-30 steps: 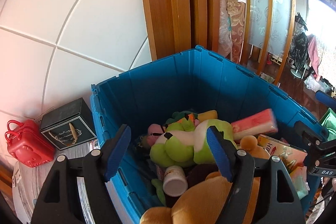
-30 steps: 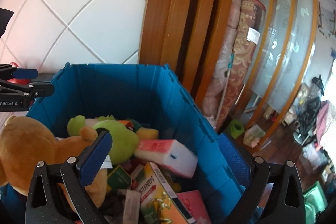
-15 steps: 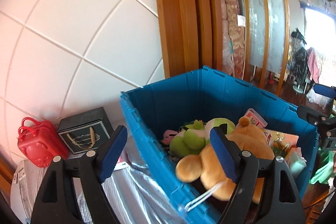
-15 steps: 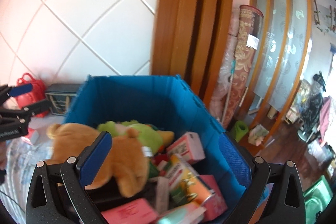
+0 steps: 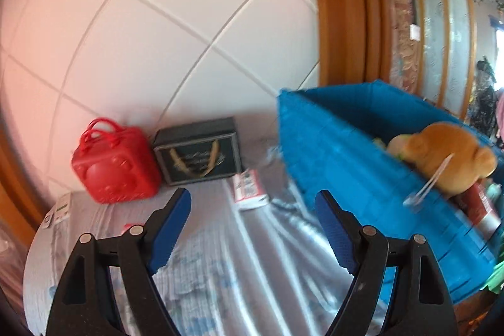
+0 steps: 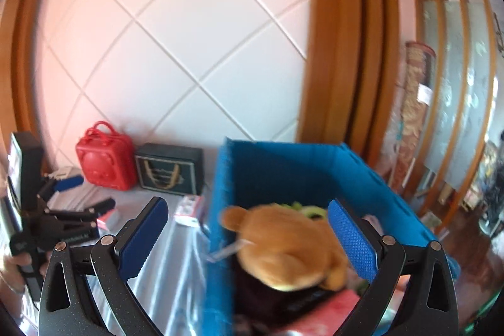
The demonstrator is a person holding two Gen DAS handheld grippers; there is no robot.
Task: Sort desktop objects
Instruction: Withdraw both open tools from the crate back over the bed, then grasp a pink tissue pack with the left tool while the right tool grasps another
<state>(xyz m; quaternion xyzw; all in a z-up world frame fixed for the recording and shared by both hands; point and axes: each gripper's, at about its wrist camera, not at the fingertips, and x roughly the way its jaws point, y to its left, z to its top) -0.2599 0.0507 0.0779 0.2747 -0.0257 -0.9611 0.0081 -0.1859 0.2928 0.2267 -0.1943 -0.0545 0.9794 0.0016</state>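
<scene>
A blue plastic bin [image 5: 343, 166] stands on the silver-clothed table at the right, and it also shows in the right wrist view [image 6: 283, 166]. A brown plush bear [image 5: 447, 156] lies on top of the toys and boxes in it, also seen from the right wrist [image 6: 289, 244]. My left gripper [image 5: 252, 225] is open and empty over the tablecloth, left of the bin. My right gripper [image 6: 249, 241] is open and empty, straddling the bin's near left wall above the bear. The left gripper also shows at the left of the right wrist view [image 6: 78, 194].
A red toy suitcase [image 5: 113, 162] and a dark gift box [image 5: 198, 153] stand against the tiled wall at the back. A small red-and-white packet [image 5: 249, 188] lies on the cloth beside the bin. A white remote-like item [image 5: 60, 208] lies at the table's left edge.
Both grippers have pulled back and swung left, away from the bin. The left one now faces the table. The bear now lies on top of the bin's contents.
</scene>
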